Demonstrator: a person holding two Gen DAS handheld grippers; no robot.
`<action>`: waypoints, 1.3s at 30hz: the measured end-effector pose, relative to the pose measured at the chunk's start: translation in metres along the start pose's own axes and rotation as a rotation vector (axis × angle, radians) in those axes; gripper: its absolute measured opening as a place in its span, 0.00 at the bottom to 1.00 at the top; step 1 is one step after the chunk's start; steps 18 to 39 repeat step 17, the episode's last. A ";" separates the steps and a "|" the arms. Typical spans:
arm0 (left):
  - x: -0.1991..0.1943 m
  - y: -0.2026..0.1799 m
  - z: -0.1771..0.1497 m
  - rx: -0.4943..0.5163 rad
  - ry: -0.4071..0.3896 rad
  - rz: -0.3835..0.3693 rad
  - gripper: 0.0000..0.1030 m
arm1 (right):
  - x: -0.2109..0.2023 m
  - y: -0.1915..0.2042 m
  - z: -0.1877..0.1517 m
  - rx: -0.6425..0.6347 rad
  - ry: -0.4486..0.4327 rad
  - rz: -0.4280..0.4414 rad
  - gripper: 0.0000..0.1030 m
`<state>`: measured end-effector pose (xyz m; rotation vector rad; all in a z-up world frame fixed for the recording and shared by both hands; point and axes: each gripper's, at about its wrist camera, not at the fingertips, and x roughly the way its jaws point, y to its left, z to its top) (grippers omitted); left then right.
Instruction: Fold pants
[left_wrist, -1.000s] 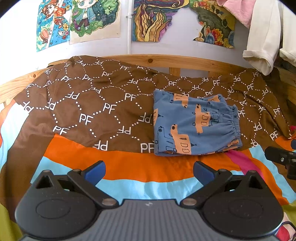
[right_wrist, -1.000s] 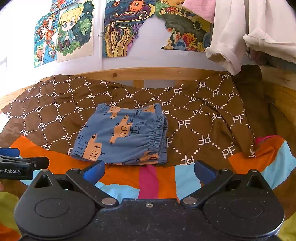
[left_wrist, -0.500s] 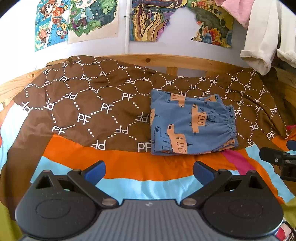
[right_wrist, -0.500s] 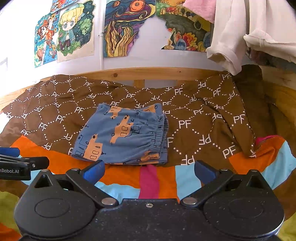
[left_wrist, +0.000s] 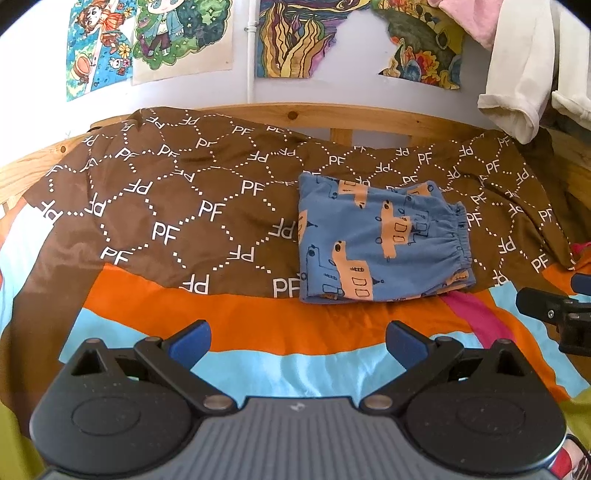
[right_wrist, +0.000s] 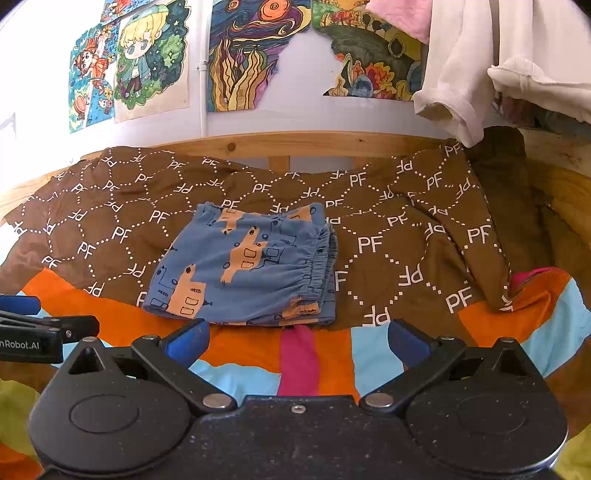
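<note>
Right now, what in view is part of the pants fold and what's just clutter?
Job:
- blue pants, folded, lying on the brown PF sheet
- left claw, open, empty
- right claw, open, empty

Lying about:
- brown PF sheet
- striped bedspread
- wall drawings
- white garment hanging at upper right
- wooden bed frame
</note>
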<state>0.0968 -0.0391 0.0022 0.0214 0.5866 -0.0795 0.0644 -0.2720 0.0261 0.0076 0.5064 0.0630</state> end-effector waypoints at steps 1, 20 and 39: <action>0.000 0.000 0.000 0.001 0.001 0.000 1.00 | 0.000 0.000 0.000 0.000 0.000 0.000 0.99; -0.001 -0.003 -0.001 0.014 0.004 -0.015 1.00 | 0.000 0.001 -0.001 0.001 0.000 0.000 0.99; -0.001 -0.003 -0.001 0.014 0.004 -0.015 1.00 | 0.000 0.001 -0.001 0.001 0.000 0.000 0.99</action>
